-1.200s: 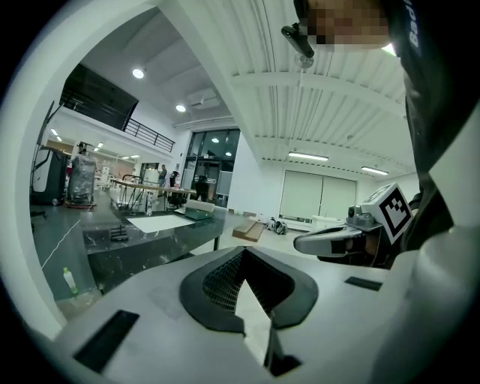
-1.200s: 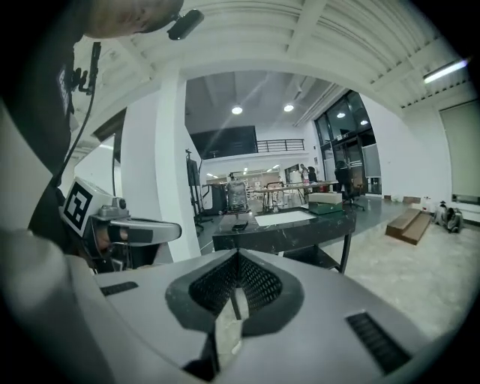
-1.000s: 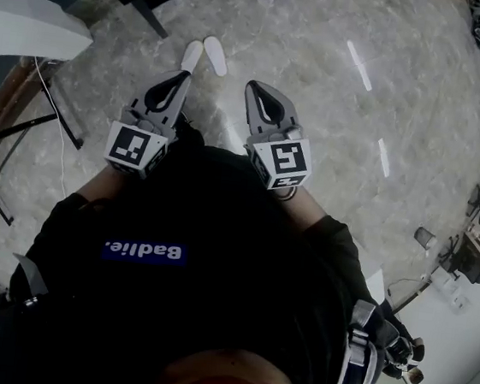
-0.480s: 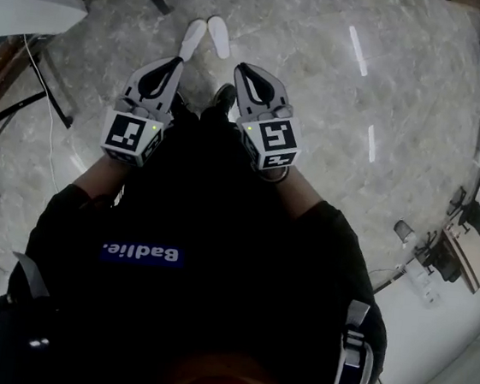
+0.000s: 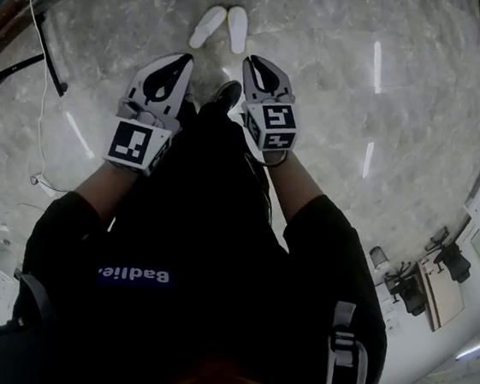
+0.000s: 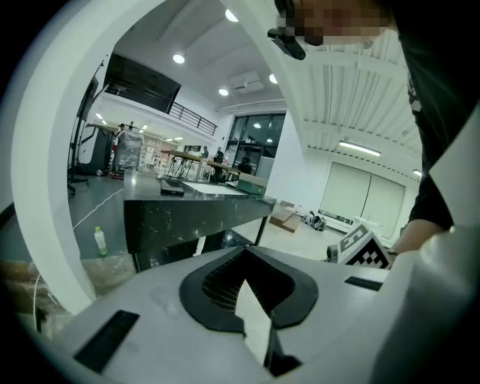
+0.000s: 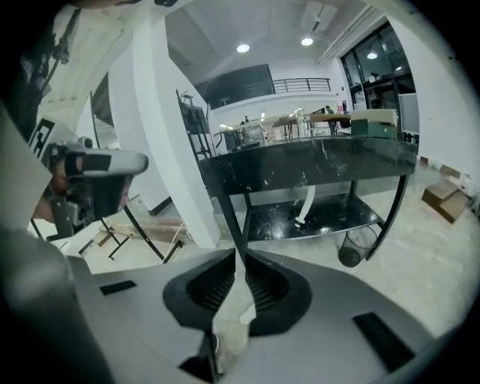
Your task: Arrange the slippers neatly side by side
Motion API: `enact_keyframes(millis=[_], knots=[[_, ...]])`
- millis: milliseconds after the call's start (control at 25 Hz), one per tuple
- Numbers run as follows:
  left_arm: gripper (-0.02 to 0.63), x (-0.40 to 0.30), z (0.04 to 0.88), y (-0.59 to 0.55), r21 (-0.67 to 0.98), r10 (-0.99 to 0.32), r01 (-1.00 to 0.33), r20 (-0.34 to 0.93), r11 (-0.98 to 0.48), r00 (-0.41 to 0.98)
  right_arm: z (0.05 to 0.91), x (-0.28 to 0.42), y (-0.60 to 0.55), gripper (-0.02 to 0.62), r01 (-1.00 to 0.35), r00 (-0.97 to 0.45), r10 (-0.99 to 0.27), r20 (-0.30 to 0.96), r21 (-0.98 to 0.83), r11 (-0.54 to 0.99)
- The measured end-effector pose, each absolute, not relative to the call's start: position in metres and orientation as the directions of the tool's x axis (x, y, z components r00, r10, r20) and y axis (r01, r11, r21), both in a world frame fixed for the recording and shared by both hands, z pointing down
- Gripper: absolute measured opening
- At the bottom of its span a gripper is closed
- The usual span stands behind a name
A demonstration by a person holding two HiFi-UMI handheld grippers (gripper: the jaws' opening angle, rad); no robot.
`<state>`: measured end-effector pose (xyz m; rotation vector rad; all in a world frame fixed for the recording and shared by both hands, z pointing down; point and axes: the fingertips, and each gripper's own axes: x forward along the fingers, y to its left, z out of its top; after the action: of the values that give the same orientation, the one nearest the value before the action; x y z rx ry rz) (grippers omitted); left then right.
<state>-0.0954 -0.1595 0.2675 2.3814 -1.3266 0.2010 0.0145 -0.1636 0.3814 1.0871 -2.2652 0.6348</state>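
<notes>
a person stands on a pale marble floor (image 5: 342,130) and holds both tools at waist height, pointing forward. the left tool (image 5: 185,58) has its jaws together at the tips, with nothing between them; only the dark hollow behind the tips stays open. the right tool (image 5: 253,61) is narrow too, its jaws just starting to part, a thin slit showing between the tips and nothing in it. the two tools are level with each other and near but apart, with the toe of the person's black shoe (image 5: 227,97) between them.

the two white slippers lie on the floor ahead of the tools, clear of both. the left slipper (image 5: 208,27) is slanted and the right slipper (image 5: 237,29) lies straighter, so their far ends come close together while their near ends spread apart. both gripper views look out at a black table (image 7: 315,161) across the room.
</notes>
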Motion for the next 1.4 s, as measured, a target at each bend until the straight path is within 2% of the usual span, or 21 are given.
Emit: enact_keyframes(millis=[120, 320, 640, 1040, 1400], knots=[[0.002, -0.09, 0.269, -0.164, 0.28, -0.803, -0.849, 0.293, -0.447, 0.519, 0.425, 0.015, -0.171, 0.041, -0.792, -0.526, -0.506, 0.684, -0.178, 0.584], [0.002, -0.092, 0.302, -0.152, 0.288, -0.798, -0.862, 0.338, -0.418, 0.5, 0.492, 0.004, -0.177, 0.064, -0.783, -0.513, -0.457, 0.727, -0.177, 0.596], [0.002, -0.107, 0.388, -0.143, 0.317, -0.773, -0.871, 0.411, -0.375, 0.482, 0.634, 0.005, -0.175, 0.129, -0.837, -0.408, -0.354, 0.841, -0.19, 0.514], [0.002, -0.106, 0.513, -0.144, 0.317, -0.714, -0.842, 0.448, -0.436, 0.538, 0.823, 0.056, -0.199, 0.132, -0.914, -0.253, -0.322, 0.912, -0.116, 0.389], [0.002, -0.096, 0.629, -0.167, 0.356, -0.729, -0.843, 0.431, -0.404, 0.532, 0.964, 0.053, -0.209, 0.132, -0.909, -0.244, -0.216, 0.945, -0.146, 0.39]])
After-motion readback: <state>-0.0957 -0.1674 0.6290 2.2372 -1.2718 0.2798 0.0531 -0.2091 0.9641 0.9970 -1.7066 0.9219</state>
